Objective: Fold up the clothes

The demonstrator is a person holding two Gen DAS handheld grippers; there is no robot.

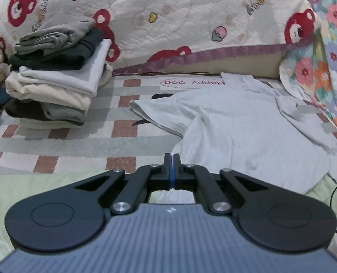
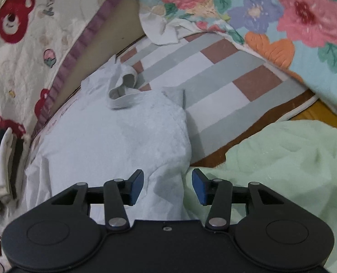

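A white T-shirt (image 1: pixel 248 125) lies spread and rumpled on the checked mat, one sleeve pointing left. My left gripper (image 1: pixel 172 159) is shut with nothing visibly between its pads, at the shirt's near left edge. In the right wrist view the same T-shirt (image 2: pixel 113 132) lies with its collar at the far end. My right gripper (image 2: pixel 167 185) is open, its jaws on either side of the shirt's near hem, just above the cloth.
A stack of folded clothes (image 1: pixel 57 77) stands at the left on the checked mat (image 1: pixel 77 141). A bear-print quilt (image 1: pixel 168 18) rises behind. A floral quilt (image 2: pixel 282 22) lies at the right. A pale green blanket (image 2: pixel 282 170) covers the near side.
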